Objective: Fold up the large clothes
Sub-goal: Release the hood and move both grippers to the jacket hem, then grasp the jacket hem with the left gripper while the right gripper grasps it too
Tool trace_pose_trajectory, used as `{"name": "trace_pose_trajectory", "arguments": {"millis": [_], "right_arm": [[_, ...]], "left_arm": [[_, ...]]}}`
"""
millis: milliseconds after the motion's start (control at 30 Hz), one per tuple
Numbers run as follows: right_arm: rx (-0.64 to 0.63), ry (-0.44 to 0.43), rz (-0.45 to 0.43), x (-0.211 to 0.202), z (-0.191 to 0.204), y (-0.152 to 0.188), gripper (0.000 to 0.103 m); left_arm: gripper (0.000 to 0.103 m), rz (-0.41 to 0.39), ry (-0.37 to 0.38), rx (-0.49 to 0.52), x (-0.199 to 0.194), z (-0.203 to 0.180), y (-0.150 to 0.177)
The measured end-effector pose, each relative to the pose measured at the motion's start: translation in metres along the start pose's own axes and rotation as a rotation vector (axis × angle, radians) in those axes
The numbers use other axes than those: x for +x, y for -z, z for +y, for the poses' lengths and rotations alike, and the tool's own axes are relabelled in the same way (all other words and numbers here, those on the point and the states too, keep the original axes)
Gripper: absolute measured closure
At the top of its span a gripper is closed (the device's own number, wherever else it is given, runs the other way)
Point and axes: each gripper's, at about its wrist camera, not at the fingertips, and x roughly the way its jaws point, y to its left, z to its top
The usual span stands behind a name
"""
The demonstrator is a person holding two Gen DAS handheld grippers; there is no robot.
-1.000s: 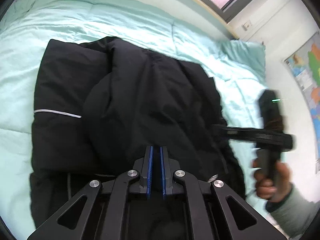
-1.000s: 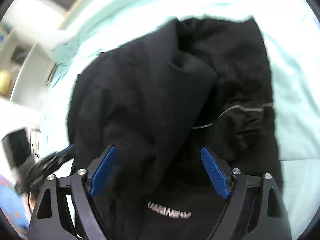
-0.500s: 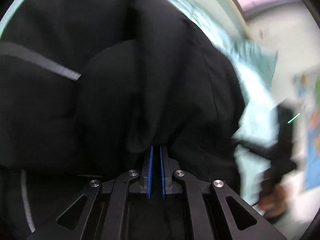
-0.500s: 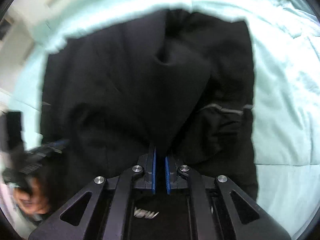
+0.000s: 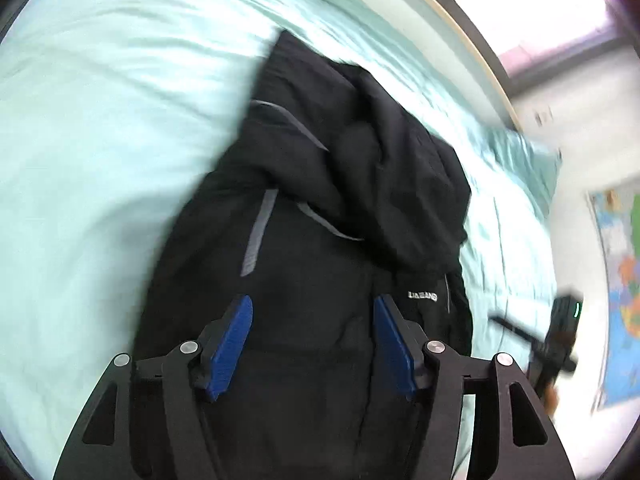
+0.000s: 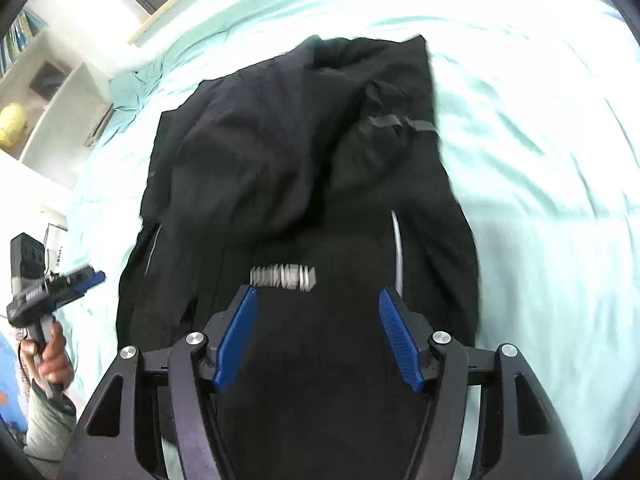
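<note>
A black padded jacket [image 5: 340, 200] with grey stripes and a white logo [image 5: 422, 296] lies bunched on a mint-green bed cover [image 5: 100, 140]. My left gripper [image 5: 312, 304] hovers over its near part, jaws opening, nothing pinched between the blue pads. In the right wrist view the jacket [image 6: 280, 160] lies lengthwise on the cover [image 6: 540, 140]. My right gripper [image 6: 318, 292] hangs above the logo [image 6: 284, 277], jaws opening, with no cloth caught in them. Each gripper shows at the other view's edge: the right one [image 5: 556, 344], and the left one [image 6: 56, 284], held in a hand [image 6: 48, 356].
A window runs along the bed's far side. A white shelf with a yellow object [image 6: 12, 124] stands past the bed's corner. A coloured map [image 5: 620, 300] hangs on the wall. Bare bed cover lies on both sides of the jacket.
Half a second ago both grippers were shut low against the jacket's fabric. Now both stand open and have pulled back from it, and the jacket looks smaller in both views.
</note>
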Motion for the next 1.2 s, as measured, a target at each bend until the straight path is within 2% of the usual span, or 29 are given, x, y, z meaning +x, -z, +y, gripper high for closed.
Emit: {"name": "trace_pose_trajectory", "arguments": {"millis": [33,100,267,400,533,633,767,833,867,900,933,967,1033,1100,1200], "right_arm": [[0.009,0.006,0.005,-0.003,-0.005,0.013,0.036],[0.043,0.019,0.021,-0.011,-0.024,0.04,0.036],[0.178,-0.022,0.046,-0.014,-0.051,0.084,0.036],[0.213,-0.005,0.045,-0.021,-0.062,0.109,0.036],[0.253,-0.013,0.065,-0.025,-0.067,0.127,0.036],[0.252,0.01,0.085,-0.026,-0.067,0.14,0.036],[0.279,0.024,0.127,-0.016,-0.069,0.157,0.036],[0.289,0.034,0.15,-0.01,-0.07,0.166,0.036],[0.287,0.043,0.155,-0.008,-0.07,0.169,0.036],[0.285,0.053,0.16,-0.007,-0.07,0.171,0.036],[0.285,0.059,0.163,-0.006,-0.07,0.173,0.036],[0.282,0.063,0.164,-0.005,-0.069,0.174,0.036],[0.274,0.065,0.159,-0.004,-0.068,0.178,0.036],[0.274,0.071,0.16,-0.001,-0.068,0.181,0.036],[0.3,0.083,0.163,0.006,-0.075,0.186,0.036]], "left_arm": [[0.038,-0.014,0.032,-0.037,-0.016,0.01,0.01],[0.038,-0.04,0.041,-0.09,-0.036,0.023,0.025],[0.038,-0.06,-0.03,-0.119,-0.064,0.045,0.055],[0.038,-0.045,-0.099,-0.135,-0.064,0.057,0.074],[0.038,0.001,-0.132,-0.21,-0.054,0.09,0.095],[0.038,0.033,-0.131,-0.281,-0.043,0.11,0.114],[0.038,0.085,-0.134,-0.302,-0.03,0.127,0.128],[0.039,0.112,-0.103,-0.312,-0.021,0.129,0.136],[0.04,0.115,-0.092,-0.309,-0.018,0.127,0.141],[0.053,0.111,-0.09,-0.287,-0.016,0.122,0.144],[0.063,0.104,-0.12,-0.224,-0.016,0.111,0.146],[0.08,0.1,-0.137,-0.173,-0.017,0.101,0.147],[0.083,0.092,-0.11,-0.121,-0.021,0.089,0.149],[0.083,0.098,-0.071,-0.126,-0.021,0.086,0.15],[0.081,0.135,-0.097,-0.13,-0.01,0.091,0.149]]}}
